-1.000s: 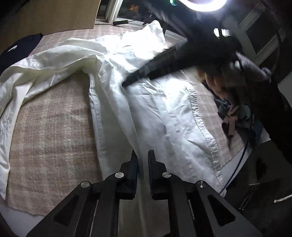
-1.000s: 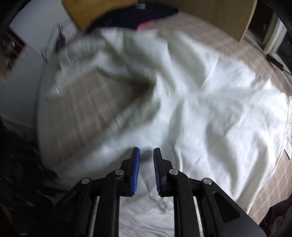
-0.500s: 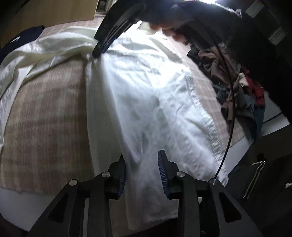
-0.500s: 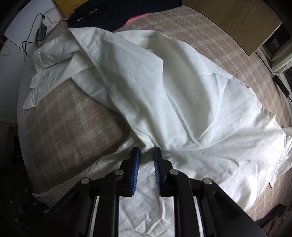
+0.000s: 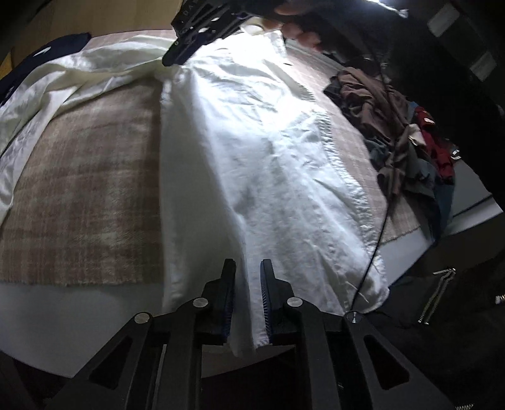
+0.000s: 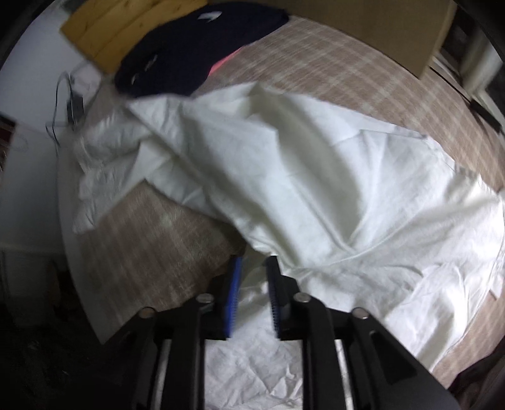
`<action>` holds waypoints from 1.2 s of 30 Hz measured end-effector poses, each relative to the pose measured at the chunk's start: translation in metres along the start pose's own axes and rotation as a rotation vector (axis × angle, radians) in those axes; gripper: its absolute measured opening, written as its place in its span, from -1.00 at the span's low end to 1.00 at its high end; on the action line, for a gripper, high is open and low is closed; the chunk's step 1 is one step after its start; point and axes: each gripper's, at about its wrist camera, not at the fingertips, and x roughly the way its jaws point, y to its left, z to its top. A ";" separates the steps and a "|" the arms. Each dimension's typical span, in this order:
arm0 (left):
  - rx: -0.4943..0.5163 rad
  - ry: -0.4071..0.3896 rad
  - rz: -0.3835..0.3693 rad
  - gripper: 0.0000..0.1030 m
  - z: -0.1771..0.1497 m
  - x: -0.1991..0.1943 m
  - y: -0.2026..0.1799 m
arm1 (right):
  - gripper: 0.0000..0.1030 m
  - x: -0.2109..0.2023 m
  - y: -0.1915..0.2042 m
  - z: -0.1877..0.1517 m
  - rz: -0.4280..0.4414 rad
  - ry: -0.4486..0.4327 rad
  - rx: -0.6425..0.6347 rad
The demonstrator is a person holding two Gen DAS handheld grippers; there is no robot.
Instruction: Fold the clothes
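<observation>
A white garment (image 5: 268, 142) lies spread over a plaid blanket (image 5: 88, 189) on a bed. My left gripper (image 5: 247, 268) is at its near hem. A raised fold of the cloth runs between the jaws, which are closing and still stand a little apart. My right gripper (image 6: 254, 261) points down where a sleeve meets the body of the white garment (image 6: 315, 189). Its jaws are opening, with cloth under and between the tips. The right gripper (image 5: 170, 58) also shows at the far end in the left wrist view, held by a hand (image 5: 296, 28).
A dark navy garment (image 6: 195, 53) lies at the head of the bed beside a wooden board (image 6: 104, 28). A pile of mixed clothes (image 5: 394, 126) sits off the bed's right side. A thin black cable (image 5: 378, 236) crosses the hem. The plaid blanket (image 6: 151, 252) is bare to the left.
The left gripper came down to the hem, and its jaws spread and then narrowed around the fold. The right gripper crossed to the sleeve junction, and its jaws have parted.
</observation>
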 end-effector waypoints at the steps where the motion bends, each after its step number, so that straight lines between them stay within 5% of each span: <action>1: -0.005 -0.002 0.003 -0.65 -0.001 0.001 0.002 | -0.43 0.005 0.004 0.000 -0.034 0.020 -0.016; 3: 0.001 -0.002 0.003 -0.68 -0.004 0.002 0.003 | -0.44 0.014 0.009 0.000 -0.108 0.041 -0.059; 7: 0.021 -0.005 -0.020 -0.88 -0.008 0.002 0.001 | -0.84 0.016 0.004 -0.002 -0.119 0.018 -0.085; 17: -0.091 -0.035 0.001 -0.87 -0.030 -0.021 0.028 | -0.91 -0.007 -0.066 -0.015 0.257 -0.180 0.276; 19: -0.116 -0.014 0.012 -0.60 -0.031 -0.019 0.034 | -0.91 0.009 -0.049 -0.004 0.262 -0.182 0.302; 22: -0.138 0.004 0.051 -0.41 -0.029 -0.018 0.040 | -0.86 0.021 -0.029 0.001 0.248 -0.163 0.285; 26: -0.136 -0.010 0.054 -0.39 -0.028 -0.030 0.033 | -0.76 0.011 -0.027 -0.005 0.275 -0.167 0.318; 31: -0.068 0.009 0.037 -0.38 -0.028 -0.028 0.016 | -0.42 -0.034 -0.022 -0.051 0.268 -0.255 0.285; 34: -0.021 0.047 0.052 -0.38 -0.021 -0.009 0.009 | -0.38 -0.055 -0.017 -0.089 0.296 -0.305 0.302; 35: -0.015 0.064 0.054 -0.41 -0.019 -0.001 0.009 | -0.36 -0.060 -0.015 -0.105 0.303 -0.320 0.309; 36: -0.010 0.075 0.057 -0.65 -0.019 0.002 0.009 | -0.34 -0.065 -0.014 -0.122 0.307 -0.333 0.316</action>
